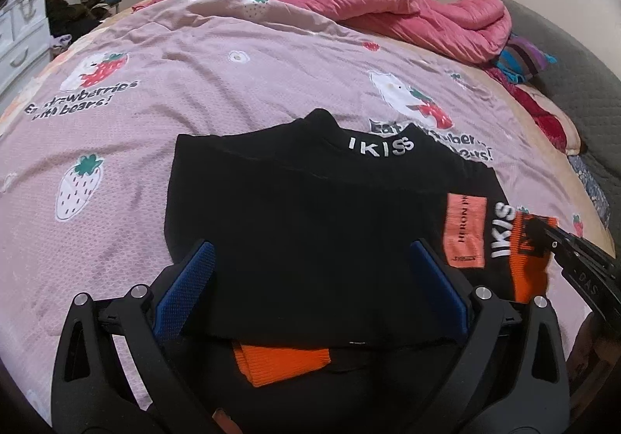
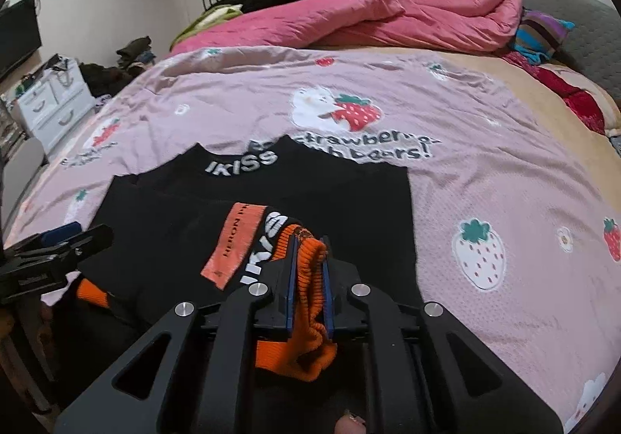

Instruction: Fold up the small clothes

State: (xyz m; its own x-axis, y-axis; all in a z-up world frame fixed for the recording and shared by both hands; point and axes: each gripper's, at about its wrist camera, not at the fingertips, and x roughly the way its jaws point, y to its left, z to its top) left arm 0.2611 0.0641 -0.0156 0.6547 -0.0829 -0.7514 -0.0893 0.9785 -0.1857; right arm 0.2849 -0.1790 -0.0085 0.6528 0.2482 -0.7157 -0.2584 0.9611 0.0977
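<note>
The black sweater [image 1: 302, 209] lay flat on the pink strawberry bedspread [image 1: 217, 84], directly ahead of both tongs, collar lettering at the far edge. The left tongs [image 1: 308, 278] stood wide apart, blue pads [image 1: 186, 286] straddling the near part of the garment, gripping nothing. Over on the right, the right tongs [image 2: 308, 275] were pressed together on the orange ribbed cuff [image 2: 310, 278], the knit bunched between the pads. That sleeve, with its orange patch [image 2: 233, 243] and white lettering, lay across the body just left of the right tongs, so I'd judge 1 sleeve fold under way. A second orange cuff [image 1: 281, 362] peeked out from under the near hem, below the left tongs, which suggests the other sleeve was tucked already. Left to do, as I read it: lay this cuff down, then fold the body in half. The pink quilt [image 2: 407, 18] sat well beyond, out of play.
</note>
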